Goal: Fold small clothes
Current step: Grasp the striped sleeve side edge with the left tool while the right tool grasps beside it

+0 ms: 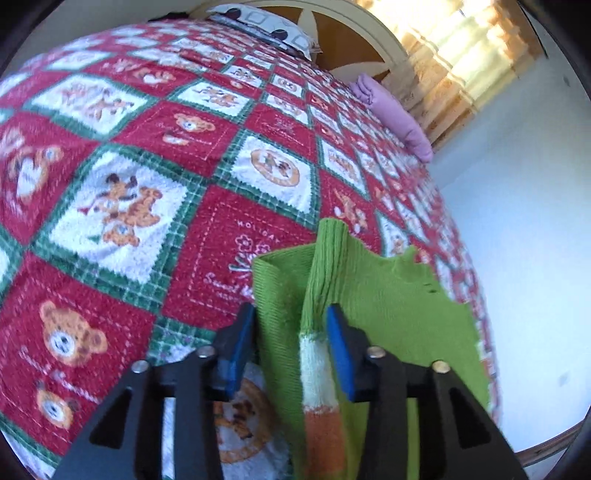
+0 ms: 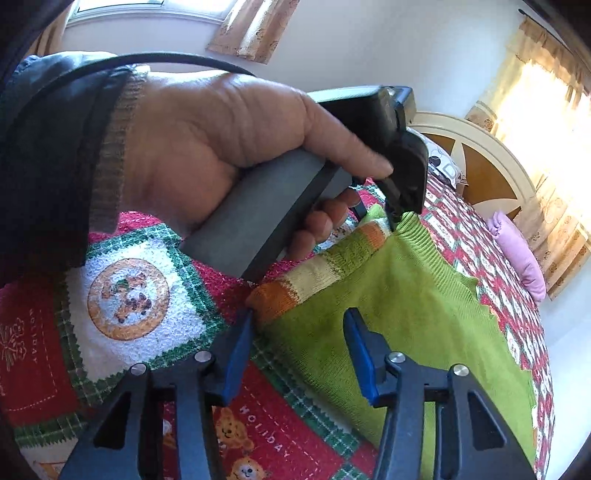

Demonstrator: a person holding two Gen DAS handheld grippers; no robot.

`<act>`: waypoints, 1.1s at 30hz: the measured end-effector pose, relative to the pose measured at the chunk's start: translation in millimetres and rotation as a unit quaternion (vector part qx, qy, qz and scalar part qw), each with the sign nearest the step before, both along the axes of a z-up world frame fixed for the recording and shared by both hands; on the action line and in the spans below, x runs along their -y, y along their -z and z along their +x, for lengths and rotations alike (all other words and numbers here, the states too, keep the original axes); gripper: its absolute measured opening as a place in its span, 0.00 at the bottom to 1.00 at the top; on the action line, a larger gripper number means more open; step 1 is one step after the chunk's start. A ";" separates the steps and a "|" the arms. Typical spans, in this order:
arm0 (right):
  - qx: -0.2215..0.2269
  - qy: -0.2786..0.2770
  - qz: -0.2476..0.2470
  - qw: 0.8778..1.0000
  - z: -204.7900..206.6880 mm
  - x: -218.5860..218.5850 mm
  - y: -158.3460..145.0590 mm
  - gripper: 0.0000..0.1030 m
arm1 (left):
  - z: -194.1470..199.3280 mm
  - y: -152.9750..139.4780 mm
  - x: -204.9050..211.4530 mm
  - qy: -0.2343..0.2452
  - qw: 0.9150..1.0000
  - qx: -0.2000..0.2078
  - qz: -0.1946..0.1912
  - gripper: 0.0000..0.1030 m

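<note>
At lower centre, the left tongs (image 1: 290, 347) straddle a raised fold of the green ribbed knit garment with orange-and-cream striped cuff (image 1: 369, 295) on the patchwork bedspread (image 1: 147, 147), pads not visibly pinching, while the right tongs (image 2: 299, 354) stand open over its edge, seemingly poised to fold.

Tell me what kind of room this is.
Most likely a bedroom: a bed under a teddy-bear patchwork quilt, an arched headboard with a pillow against it, and a curtained window beside it.
</note>
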State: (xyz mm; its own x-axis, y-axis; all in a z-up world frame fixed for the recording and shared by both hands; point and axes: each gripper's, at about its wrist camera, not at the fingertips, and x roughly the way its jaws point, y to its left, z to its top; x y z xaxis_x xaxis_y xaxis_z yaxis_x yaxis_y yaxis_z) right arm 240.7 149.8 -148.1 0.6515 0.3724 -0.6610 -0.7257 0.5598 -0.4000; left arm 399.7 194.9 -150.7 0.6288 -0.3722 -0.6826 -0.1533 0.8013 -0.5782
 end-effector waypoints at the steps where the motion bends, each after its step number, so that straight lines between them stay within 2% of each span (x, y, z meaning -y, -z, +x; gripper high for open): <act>1: -0.001 0.000 0.001 1.000 0.7 0.3 0.4 0.49 | -0.2 0.3 1.0 0.003 1.000 0.001 -0.002 0.45; 4: 0.000 0.002 0.001 1.000 0.6 -1.3 2.0 0.49 | 1.6 -0.9 10.4 0.018 0.999 0.007 0.029 0.43; 5: 0.001 0.002 0.000 1.000 2.2 -1.2 2.1 0.49 | 2.5 -0.8 12.1 0.020 0.999 0.008 0.036 0.35; 6: 0.002 0.002 -0.001 1.000 4.9 -1.4 2.0 0.44 | 3.6 -0.3 13.8 0.024 0.999 0.008 0.042 0.27; 7: 0.001 -0.001 0.000 1.000 4.3 -1.8 2.0 0.38 | 4.8 0.4 14.6 0.030 0.999 0.009 0.041 0.15; 8: -0.004 -0.004 0.000 1.000 3.5 -2.3 1.7 0.18 | 4.8 0.4 13.4 0.029 0.999 0.009 0.037 0.14; 9: -0.005 -0.004 0.001 1.000 2.4 -2.3 1.2 0.10 | 4.6 -0.2 11.2 0.028 0.999 0.009 0.028 0.13; 19: -0.018 0.007 0.049 0.999 4.9 15.6 -23.4 0.08 | 1.7 -18.1 4.7 0.018 1.000 0.004 -0.023 0.12; 23: -0.039 0.021 0.084 0.995 13.0 37.1 -36.2 0.08 | 0.6 -26.2 8.4 0.016 0.999 0.002 -0.036 0.12; 33: -0.077 0.066 0.170 0.980 34.9 98.0 -57.9 0.07 | 2.5 -80.5 57.7 0.042 0.998 0.039 -0.025 0.12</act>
